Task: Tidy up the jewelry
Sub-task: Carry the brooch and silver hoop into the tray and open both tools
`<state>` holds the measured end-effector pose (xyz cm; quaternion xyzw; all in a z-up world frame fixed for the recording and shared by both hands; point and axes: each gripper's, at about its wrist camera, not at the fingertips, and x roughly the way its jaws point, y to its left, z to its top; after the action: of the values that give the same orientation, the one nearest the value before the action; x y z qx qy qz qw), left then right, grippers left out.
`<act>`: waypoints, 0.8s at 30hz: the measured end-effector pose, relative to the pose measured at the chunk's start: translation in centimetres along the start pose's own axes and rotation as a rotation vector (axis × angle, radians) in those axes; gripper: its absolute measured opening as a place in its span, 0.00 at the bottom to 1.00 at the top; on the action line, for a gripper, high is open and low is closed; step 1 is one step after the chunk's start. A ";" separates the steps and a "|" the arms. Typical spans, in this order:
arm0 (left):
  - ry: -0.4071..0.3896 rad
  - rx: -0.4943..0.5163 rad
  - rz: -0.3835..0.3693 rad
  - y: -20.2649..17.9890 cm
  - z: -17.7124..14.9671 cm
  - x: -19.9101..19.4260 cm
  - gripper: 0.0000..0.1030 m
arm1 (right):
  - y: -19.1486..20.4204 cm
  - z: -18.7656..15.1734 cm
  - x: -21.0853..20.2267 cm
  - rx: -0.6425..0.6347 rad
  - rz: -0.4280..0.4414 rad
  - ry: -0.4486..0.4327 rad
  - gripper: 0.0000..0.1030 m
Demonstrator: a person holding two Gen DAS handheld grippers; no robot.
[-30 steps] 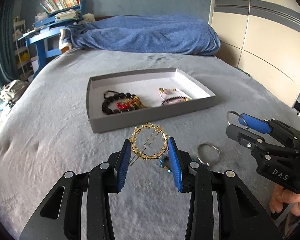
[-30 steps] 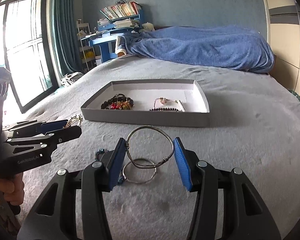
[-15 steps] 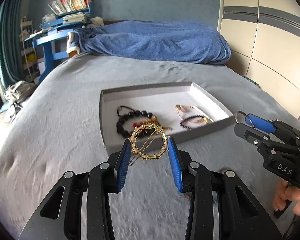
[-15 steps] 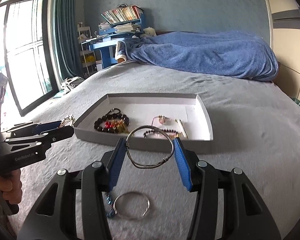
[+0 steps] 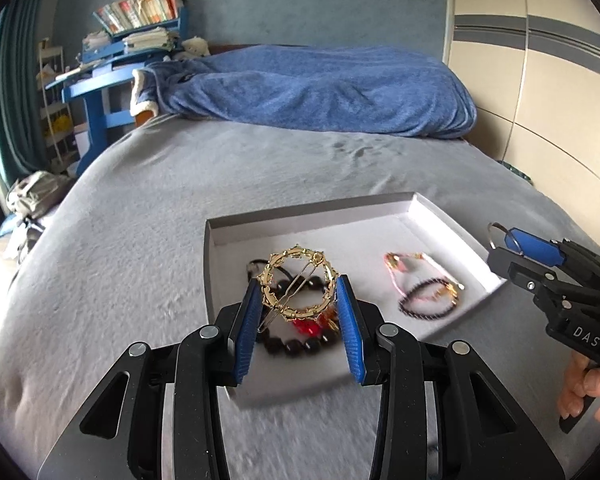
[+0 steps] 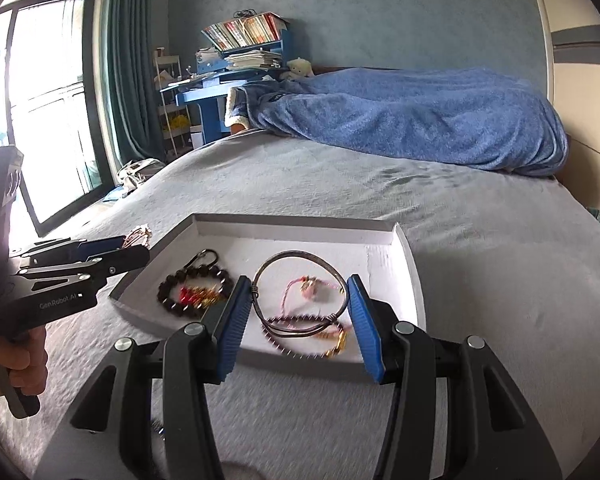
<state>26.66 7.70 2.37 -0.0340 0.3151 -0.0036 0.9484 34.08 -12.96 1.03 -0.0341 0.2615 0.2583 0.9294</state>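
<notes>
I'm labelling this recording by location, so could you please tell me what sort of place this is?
It looks like a bedroom in a home. The tray sits on a wide grey bed with a blue blanket bunched at its far end, and a blue desk piled with books stands by the curtained window.

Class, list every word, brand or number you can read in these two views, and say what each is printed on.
"DAS" – white letters on the black body of the right gripper, seen from the left wrist view.
"GenRobot.AI" – white letters on the black body of the left gripper, seen from the right wrist view.
Spines of the books on the blue shelf – too small to read.
</notes>
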 end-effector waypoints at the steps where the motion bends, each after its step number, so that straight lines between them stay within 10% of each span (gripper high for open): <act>1: 0.007 -0.008 -0.002 0.2 0.1 0.4 0.38 | -0.3 0.2 0.6 0.006 0.000 0.005 0.47; 24: 0.197 0.012 0.016 3.0 1.9 10.0 0.40 | -3.0 0.4 9.9 0.030 -0.039 0.193 0.48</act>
<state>35.73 10.54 -2.32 -0.0253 0.4073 -0.0014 0.9129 42.96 -10.90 -3.79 -0.0498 0.3530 0.2319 0.9051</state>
